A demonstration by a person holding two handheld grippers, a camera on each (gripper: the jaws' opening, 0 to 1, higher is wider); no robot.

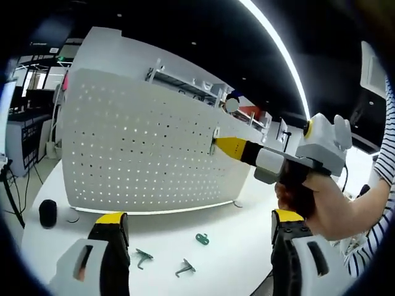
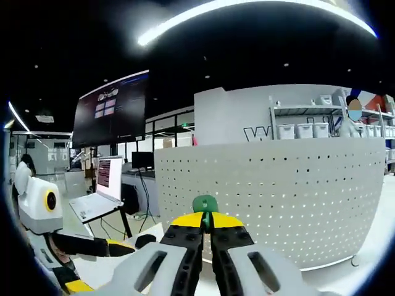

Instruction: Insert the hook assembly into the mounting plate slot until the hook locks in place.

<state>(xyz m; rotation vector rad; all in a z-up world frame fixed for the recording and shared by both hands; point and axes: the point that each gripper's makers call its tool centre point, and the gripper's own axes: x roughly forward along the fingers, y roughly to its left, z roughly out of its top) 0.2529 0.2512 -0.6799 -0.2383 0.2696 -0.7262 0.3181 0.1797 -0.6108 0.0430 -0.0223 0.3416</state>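
Observation:
The white perforated mounting plate [image 1: 136, 148] stands upright on the white table [image 1: 241, 259]. My right gripper [image 1: 221, 145], held in a person's hand, reaches in from the right and presses a hook [image 1: 214, 140] against the plate's right part. In the right gripper view that gripper [image 2: 207, 221] is shut on the green hook [image 2: 205, 203], right in front of the plate [image 2: 278, 197]. My left gripper [image 1: 197, 225] is open and holds nothing, low over the table; the left gripper [image 2: 99, 265] is also at the lower left of the right gripper view.
Three loose hooks lie on the table before the plate: a green one [image 1: 202, 238] and two darker ones [image 1: 143, 256] [image 1: 185, 267]. A black cylinder [image 1: 47, 213] stands at the table's left. A laptop [image 2: 99, 197] sits on a desk behind.

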